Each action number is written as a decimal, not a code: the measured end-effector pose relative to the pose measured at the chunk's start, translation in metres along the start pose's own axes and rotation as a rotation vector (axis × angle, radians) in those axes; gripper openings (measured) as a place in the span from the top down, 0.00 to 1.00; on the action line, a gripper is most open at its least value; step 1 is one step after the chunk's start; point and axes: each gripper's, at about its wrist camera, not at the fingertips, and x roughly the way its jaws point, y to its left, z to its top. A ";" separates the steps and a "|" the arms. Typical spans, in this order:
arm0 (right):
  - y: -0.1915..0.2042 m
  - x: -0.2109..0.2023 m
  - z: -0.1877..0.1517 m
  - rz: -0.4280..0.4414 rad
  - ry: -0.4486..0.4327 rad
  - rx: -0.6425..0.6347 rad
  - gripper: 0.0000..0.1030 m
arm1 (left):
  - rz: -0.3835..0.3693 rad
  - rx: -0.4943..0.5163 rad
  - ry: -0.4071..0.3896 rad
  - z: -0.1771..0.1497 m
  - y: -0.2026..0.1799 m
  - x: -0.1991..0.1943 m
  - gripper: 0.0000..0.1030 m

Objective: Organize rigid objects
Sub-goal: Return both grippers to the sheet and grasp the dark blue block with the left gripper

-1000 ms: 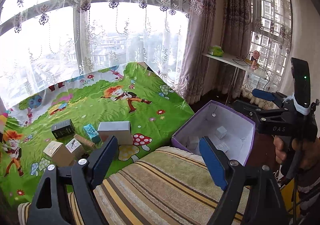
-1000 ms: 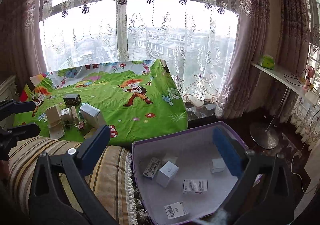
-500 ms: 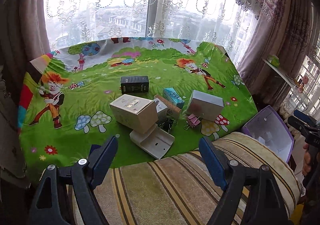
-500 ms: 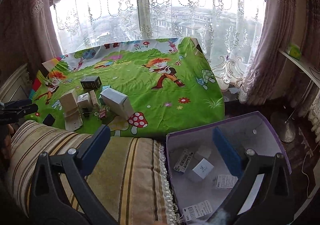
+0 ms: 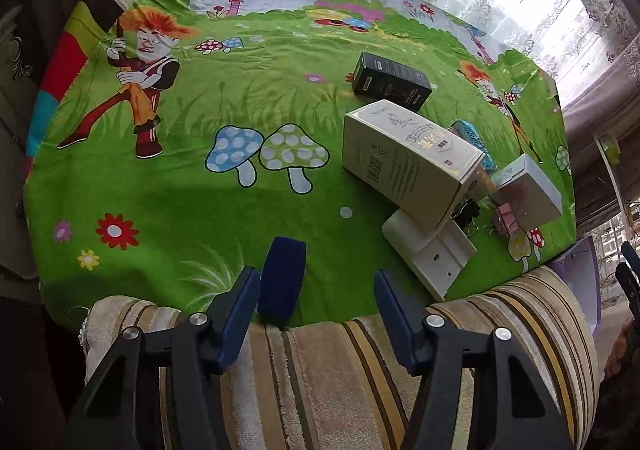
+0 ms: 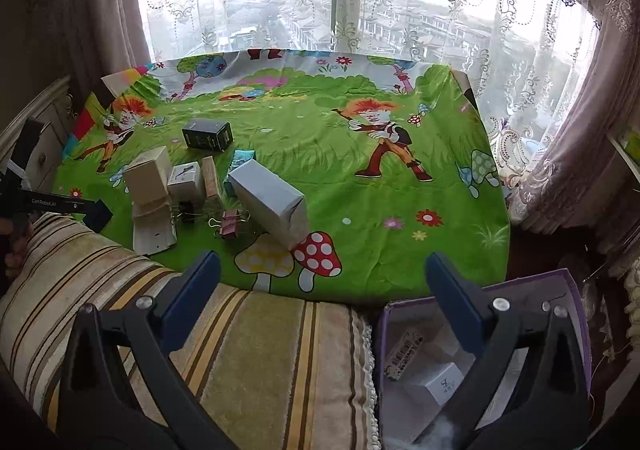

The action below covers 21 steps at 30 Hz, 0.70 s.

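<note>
Left gripper (image 5: 316, 314): jaws wide, empty, near blue block (image 5: 282, 284). Right gripper (image 6: 320, 298): jaws wide, empty. Boxes (image 6: 268, 200) far left; bin (image 6: 576, 314) near right.

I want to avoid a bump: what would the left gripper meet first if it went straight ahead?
Probably the dark blue flat object lying between the left gripper's open jaws, on the green cartoon cloth; depth is unclear.

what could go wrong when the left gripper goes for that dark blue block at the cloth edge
1. The small dark blue block stands upright at the edge of the green cartoon cloth; the open left gripper could tip it.
2. The cream carton leans on the white flat box; disturbing either may topple the carton onto the pink binder clip.
</note>
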 end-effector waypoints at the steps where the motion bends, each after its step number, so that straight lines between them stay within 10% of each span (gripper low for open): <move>1: 0.002 0.005 0.002 0.004 0.007 -0.011 0.00 | 0.005 -0.001 0.011 0.000 0.001 0.004 0.42; 21: 0.048 0.093 0.040 0.049 0.111 -0.295 0.04 | 0.054 -0.003 0.051 0.001 0.008 0.036 0.70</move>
